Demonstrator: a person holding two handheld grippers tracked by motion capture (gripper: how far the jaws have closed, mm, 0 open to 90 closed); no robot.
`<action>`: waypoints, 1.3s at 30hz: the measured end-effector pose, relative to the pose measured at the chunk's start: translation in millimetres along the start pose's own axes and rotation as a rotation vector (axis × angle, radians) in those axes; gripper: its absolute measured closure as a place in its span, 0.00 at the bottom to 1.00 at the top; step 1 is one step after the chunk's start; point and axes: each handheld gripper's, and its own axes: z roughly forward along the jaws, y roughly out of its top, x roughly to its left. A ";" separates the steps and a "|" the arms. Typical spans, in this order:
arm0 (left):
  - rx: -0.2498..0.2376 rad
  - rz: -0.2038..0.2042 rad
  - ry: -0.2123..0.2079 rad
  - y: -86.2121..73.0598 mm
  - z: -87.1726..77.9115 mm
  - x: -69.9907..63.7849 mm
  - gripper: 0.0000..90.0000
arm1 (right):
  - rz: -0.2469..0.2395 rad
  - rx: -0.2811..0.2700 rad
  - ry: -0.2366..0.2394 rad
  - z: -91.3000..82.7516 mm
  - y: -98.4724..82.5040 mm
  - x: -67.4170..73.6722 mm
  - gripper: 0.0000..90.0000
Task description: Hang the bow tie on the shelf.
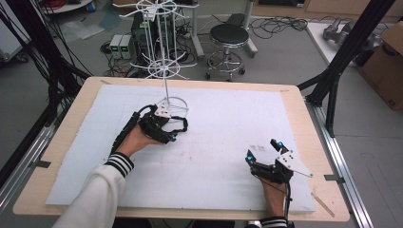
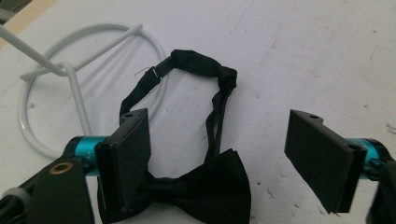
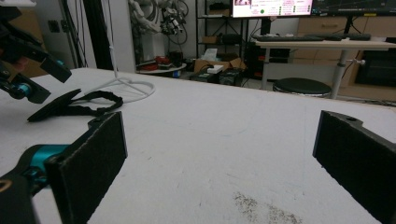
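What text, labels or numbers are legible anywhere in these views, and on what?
None can be read.
Monitor behind the table: coloured on-screen text, too small and blurred.
Cardboard box on the floor: a dark mark low on its side, too small to read.
Bow tie, white wire stand, left gripper and right gripper: no lettering visible.

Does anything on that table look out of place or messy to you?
Slightly. A black bow tie lies flat on the white mat with its strap looped loosely beside the base of the white wire rack, not hung on it. A faint grey smudge marks the mat near the right gripper. Nothing looks broken.
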 end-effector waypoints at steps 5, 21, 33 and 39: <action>0.038 0.001 -0.017 2.4 4.4 1.9 0.29 | -0.002 0.001 -0.002 0.0 0.0 0.1 0.02; 0.115 0.008 -0.003 6.5 16.8 3.5 0.53 | 0.002 0.000 -0.001 0.2 -0.1 -0.1 0.02; 0.150 -0.010 -0.008 7.4 20.8 3.9 0.65 | 0.006 0.001 -0.002 0.1 0.0 -0.2 0.02; 0.171 -0.012 -0.008 9.2 23.7 3.2 0.66 | 0.006 0.000 -0.003 0.1 -0.1 -0.1 0.02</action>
